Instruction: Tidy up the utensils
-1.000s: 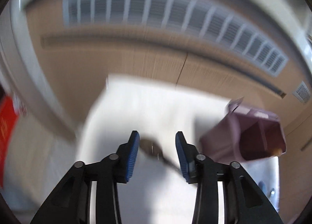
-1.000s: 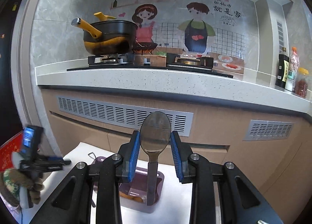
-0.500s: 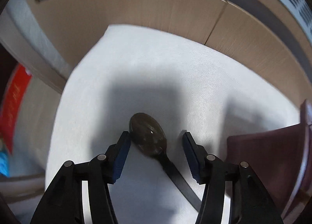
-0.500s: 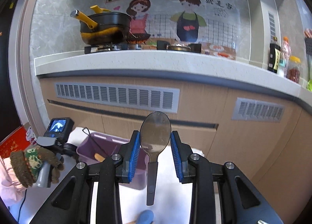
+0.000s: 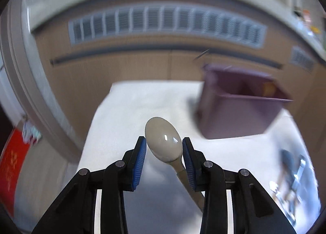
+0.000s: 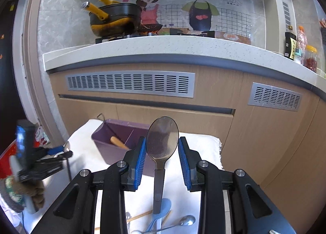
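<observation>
Lifted since earlier: spoon [image 5: 164, 142], left gripper [image 5: 164, 151] closing on it. Right gripper [image 6: 162, 153] pinches ladle [image 6: 162, 138]. Bin [image 6: 114, 142], centre-left, holds one utensil; several remain at lower centre.

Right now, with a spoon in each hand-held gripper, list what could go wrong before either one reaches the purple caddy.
1. The left hand-held gripper, jaws closing, pinches its spoon at the bowl's edges; it may pivot or slip.
2. The right hand-held gripper carries its metal spoon bowl-up, handle dangling; it could swing and miss the purple caddy.
3. Both head for one caddy and may collide.
</observation>
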Motion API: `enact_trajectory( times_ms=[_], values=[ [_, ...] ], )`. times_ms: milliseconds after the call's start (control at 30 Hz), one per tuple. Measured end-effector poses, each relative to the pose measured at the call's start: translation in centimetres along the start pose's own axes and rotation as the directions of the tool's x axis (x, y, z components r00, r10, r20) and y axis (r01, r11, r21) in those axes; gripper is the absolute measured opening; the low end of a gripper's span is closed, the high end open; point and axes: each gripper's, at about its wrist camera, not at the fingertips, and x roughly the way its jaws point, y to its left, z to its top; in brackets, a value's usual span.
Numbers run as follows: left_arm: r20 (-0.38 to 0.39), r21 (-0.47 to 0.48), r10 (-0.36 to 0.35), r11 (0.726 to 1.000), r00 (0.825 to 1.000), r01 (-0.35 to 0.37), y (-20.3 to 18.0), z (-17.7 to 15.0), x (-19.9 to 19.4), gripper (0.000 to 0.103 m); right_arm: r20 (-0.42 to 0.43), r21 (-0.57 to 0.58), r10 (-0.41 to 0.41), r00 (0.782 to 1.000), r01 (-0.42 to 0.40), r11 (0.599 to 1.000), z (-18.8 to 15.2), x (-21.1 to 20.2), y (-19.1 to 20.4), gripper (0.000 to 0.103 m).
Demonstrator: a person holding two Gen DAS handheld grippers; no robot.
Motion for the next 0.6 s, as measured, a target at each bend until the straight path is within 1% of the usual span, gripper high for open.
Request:
enact_trajectory(
  times_ms=[67, 133, 200, 233, 267, 300, 333, 367, 400, 467, 500, 533, 600],
  values=[
    [0.075, 0.049, -0.016, 0.999, 0.997, 0.012, -1.0, 0.1, -3.2, 0.037, 0.004, -0.003, 0.003, 1.000, -0.003, 1.000, 0.1, -0.5, 0.5, 0.029],
    [0.148, 0.083, -0.050, 0.996, 0.988, 0.038, -2.3, 1.0, -6.3, 0.037, 0.024, 0.001, 0.007, 1.000, -0.007, 1.000, 0.7, -1.3, 0.8, 0.029],
    [0.224, 0.117, -0.082, 0.992, 0.971, 0.056, -3.1, 3.3, -8.9, 0.037, 0.065, -0.006, -0.002, 0.998, 0.002, 1.000, 1.9, -2.3, 1.2, 0.029],
    [0.270, 0.138, -0.094, 0.989, 0.958, 0.058, -3.5, 5.1, -10.0, 0.037, 0.095, -0.010, -0.008, 0.995, 0.009, 1.000, 2.9, -2.9, 1.4, 0.029],
    [0.315, 0.153, -0.105, 0.986, 0.943, 0.059, -4.2, 6.4, -11.0, 0.037, 0.120, -0.015, -0.009, 0.993, 0.011, 1.000, 3.9, -3.4, 1.5, 0.029],
    [0.363, 0.167, -0.114, 0.984, 0.925, 0.056, -4.8, 7.8, -12.3, 0.037, 0.157, -0.019, -0.011, 0.988, 0.014, 1.000, 5.2, -3.9, 1.7, 0.029],
    [0.415, 0.181, -0.118, 0.982, 0.902, 0.045, -5.3, 9.5, -13.3, 0.037, 0.192, -0.017, -0.019, 0.981, 0.023, 1.000, 6.5, -4.5, 1.7, 0.029],
    [0.465, 0.188, -0.114, 0.982, 0.878, 0.028, -5.9, 11.2, -13.8, 0.037, 0.228, -0.013, -0.026, 0.973, 0.030, 0.999, 7.8, -4.9, 1.8, 0.029],
    [0.531, 0.195, -0.104, 0.981, 0.841, -0.002, -6.6, 12.8, -14.8, 0.037, 0.257, -0.009, -0.027, 0.966, 0.030, 1.000, 9.1, -5.2, 1.7, 0.029],
    [0.606, 0.201, -0.089, 0.979, 0.791, -0.044, -7.1, 15.2, -16.4, 0.037, 0.296, -0.004, -0.025, 0.955, 0.028, 1.000, 11.1, -5.2, 1.7, 0.029],
    [0.633, 0.199, -0.087, 0.979, 0.770, -0.053, -7.4, 16.3, -16.5, 0.037, 0.310, -0.004, -0.025, 0.950, 0.027, 1.000, 11.9, -4.9, 1.7, 0.029],
    [0.649, 0.197, -0.085, 0.979, 0.756, -0.060, -7.4, 17.7, -16.0, 0.037, 0.319, -0.002, -0.023, 0.947, 0.025, 1.000, 12.4, -4.5, 1.7, 0.029],
    [0.661, 0.193, -0.081, 0.979, 0.746, -0.065, -7.5, 19.2, -14.6, 0.037, 0.317, -0.005, -0.021, 0.948, 0.024, 1.000, 12.6, -3.0, 1.9, 0.029]
  ],
)
